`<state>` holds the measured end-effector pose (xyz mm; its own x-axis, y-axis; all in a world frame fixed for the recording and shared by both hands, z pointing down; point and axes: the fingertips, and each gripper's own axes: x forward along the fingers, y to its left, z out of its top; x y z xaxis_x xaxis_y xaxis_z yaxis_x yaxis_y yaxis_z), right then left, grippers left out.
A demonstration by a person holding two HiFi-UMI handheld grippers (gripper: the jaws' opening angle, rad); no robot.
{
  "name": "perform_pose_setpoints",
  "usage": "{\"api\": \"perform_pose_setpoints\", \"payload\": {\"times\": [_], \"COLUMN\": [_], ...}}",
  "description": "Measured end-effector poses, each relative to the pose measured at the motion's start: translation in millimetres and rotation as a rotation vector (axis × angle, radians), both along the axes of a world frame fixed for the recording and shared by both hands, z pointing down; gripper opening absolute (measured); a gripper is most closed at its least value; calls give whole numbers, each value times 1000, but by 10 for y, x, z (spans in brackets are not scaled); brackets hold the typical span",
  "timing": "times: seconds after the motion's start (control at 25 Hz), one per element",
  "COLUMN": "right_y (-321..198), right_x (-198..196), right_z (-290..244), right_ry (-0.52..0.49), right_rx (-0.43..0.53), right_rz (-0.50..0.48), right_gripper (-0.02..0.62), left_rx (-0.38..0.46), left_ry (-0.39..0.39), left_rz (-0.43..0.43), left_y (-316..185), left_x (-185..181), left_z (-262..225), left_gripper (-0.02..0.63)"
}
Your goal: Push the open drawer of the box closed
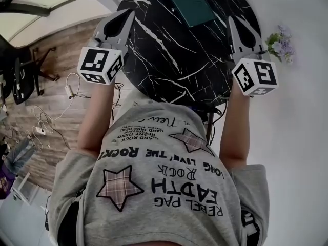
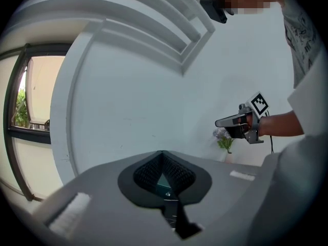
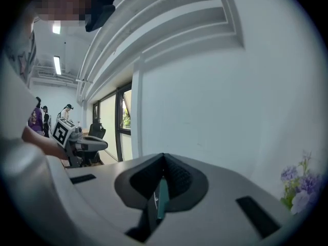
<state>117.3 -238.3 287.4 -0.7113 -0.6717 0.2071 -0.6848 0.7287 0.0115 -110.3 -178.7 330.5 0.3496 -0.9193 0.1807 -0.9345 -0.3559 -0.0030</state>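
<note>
A dark green box (image 1: 192, 4) lies on the round black marble table (image 1: 174, 60), at the far side from me; its drawer cannot be made out. Both grippers are raised off the table and point at the white wall. My left gripper (image 1: 128, 13) hangs over the table's left edge, its jaws together with nothing held (image 2: 163, 155). My right gripper (image 1: 231, 20) hangs over the right edge, its jaws also meeting at the tip (image 3: 164, 158). Neither touches the box. Each gripper view shows the other gripper in a hand off to the side.
A small pot of purple flowers (image 1: 279, 45) stands on the white surface right of the table. White cables (image 1: 46, 122) lie on the wooden floor at the left. A white wall with stepped mouldings (image 2: 154, 24) and a window (image 2: 31, 101) fill the gripper views.
</note>
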Motion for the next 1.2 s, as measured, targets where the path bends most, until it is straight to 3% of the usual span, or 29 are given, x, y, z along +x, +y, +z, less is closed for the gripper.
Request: {"api": "perform_pose_setpoints", "payload": {"times": [0.2, 0.48, 1.2], "right_y": [262, 594, 901], "right_x": [52, 166, 289], "right_z": [-321, -525, -784], "right_ry": [-67, -75, -98], "right_rx": [44, 99, 178], "right_rz": [-1, 39, 126], "right_gripper": [11, 12, 12], "left_rx": [46, 97, 132], "left_ry": [-8, -26, -12], "left_rz": [6, 22, 44], "left_y": [145, 317, 494], "left_x": [-19, -20, -30], "left_z": [-279, -551, -699], "left_gripper": [8, 9, 9]}}
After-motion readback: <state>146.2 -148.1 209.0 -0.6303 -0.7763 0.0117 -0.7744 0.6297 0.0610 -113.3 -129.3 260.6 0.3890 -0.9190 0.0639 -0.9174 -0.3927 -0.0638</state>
